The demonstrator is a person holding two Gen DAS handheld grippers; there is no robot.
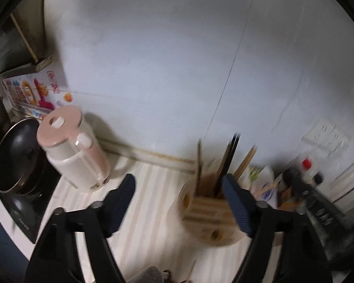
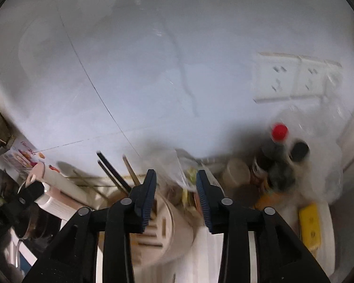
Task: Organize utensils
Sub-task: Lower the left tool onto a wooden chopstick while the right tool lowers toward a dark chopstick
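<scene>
Beige slotted plastic utensil holder [image 1: 207, 214] stands on the striped counter [image 1: 151, 188], dark and wooden chopsticks [image 1: 226, 162] upright inside. Left gripper [image 1: 179, 205] hangs spread wide before it; right gripper [image 2: 176, 199] is partly spread above, both empty.

1. My left gripper [image 1: 178, 194] is all matte black plastic, with two chunky fingers branching out in a Y shape.
2. Its pads [image 1: 234, 202] are dark navy blue with a fine ribbed texture.
3. A round silver-grey rivet [image 1: 260, 204] sits at each finger joint.
4. The right gripper [image 2: 176, 192] has the same build: black arms, blue ribbed pads [image 2: 203, 198] and grey pivot pins [image 2: 226, 201].
5. Both views are motion-blurred, so I can't make out any lettering.
</scene>
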